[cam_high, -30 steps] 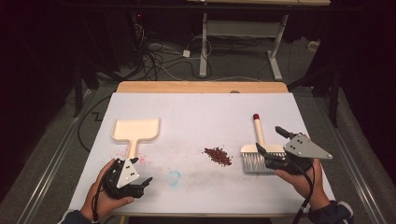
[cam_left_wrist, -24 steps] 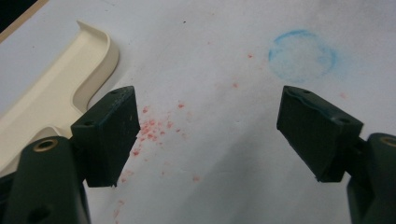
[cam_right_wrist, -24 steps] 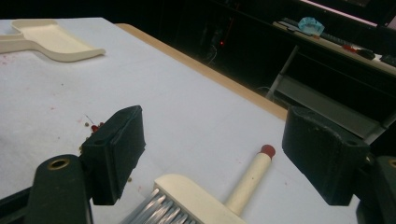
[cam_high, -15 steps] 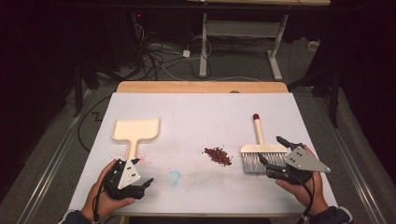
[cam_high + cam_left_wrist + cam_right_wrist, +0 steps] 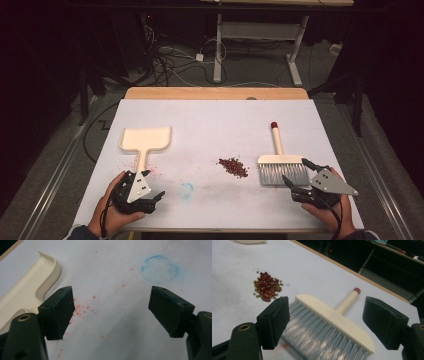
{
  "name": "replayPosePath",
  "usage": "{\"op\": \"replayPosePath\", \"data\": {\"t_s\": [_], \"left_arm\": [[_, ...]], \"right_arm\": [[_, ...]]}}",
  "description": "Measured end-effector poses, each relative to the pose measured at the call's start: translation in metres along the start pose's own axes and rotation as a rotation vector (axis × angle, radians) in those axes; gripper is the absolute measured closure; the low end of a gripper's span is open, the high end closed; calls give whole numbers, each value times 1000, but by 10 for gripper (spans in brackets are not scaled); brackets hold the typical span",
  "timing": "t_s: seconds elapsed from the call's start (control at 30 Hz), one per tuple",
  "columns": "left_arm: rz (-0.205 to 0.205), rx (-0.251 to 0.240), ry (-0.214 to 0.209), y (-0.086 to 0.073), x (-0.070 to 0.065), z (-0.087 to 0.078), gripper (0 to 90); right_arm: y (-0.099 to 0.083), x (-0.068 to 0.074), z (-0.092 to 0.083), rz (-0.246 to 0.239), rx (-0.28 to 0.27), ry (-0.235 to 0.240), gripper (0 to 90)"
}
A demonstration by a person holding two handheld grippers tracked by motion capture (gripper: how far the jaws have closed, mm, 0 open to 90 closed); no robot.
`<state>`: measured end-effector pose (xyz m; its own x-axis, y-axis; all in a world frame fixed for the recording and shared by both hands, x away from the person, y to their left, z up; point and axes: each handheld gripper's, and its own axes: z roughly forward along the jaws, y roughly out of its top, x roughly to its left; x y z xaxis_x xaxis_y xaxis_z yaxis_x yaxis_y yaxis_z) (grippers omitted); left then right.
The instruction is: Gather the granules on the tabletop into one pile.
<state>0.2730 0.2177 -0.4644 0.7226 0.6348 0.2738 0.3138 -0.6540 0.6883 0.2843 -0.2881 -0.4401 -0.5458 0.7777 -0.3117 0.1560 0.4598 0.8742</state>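
Observation:
A cream dustpan (image 5: 145,139) lies at the table's left, handle toward me; its curved edge (image 5: 28,288) runs along the left of the left gripper view. My left gripper (image 5: 156,198) (image 5: 110,312) rests open just below that handle, over bare paper with red specks. A small pile of red and green beans (image 5: 233,166) (image 5: 267,287) sits mid-table. To its right lies a cream brush (image 5: 281,167) (image 5: 332,322) with grey bristles and a red-tipped handle. My right gripper (image 5: 296,172) (image 5: 327,305) is open just behind the bristles, holding nothing.
A faint blue ring stain (image 5: 186,190) (image 5: 160,268) marks the white paper between the hands. The wooden table edge (image 5: 215,93) runs along the far side, with cables and a desk frame on the floor beyond.
My right gripper has drawn back toward the near edge, off the brush head. The brush, beans, dustpan and left gripper have stayed put.

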Motion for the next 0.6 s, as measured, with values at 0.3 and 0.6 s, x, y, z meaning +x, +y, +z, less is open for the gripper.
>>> {"op": "replayPosePath", "data": {"t_s": [0.3, 0.6], "left_arm": [[4, 4, 14, -1, 0, -1, 200], [19, 6, 20, -4, -1, -3, 200]], "right_arm": [[-22, 4, -3, -23, 79, 28, 224], [-15, 6, -5, -19, 55, 29, 224]]}}
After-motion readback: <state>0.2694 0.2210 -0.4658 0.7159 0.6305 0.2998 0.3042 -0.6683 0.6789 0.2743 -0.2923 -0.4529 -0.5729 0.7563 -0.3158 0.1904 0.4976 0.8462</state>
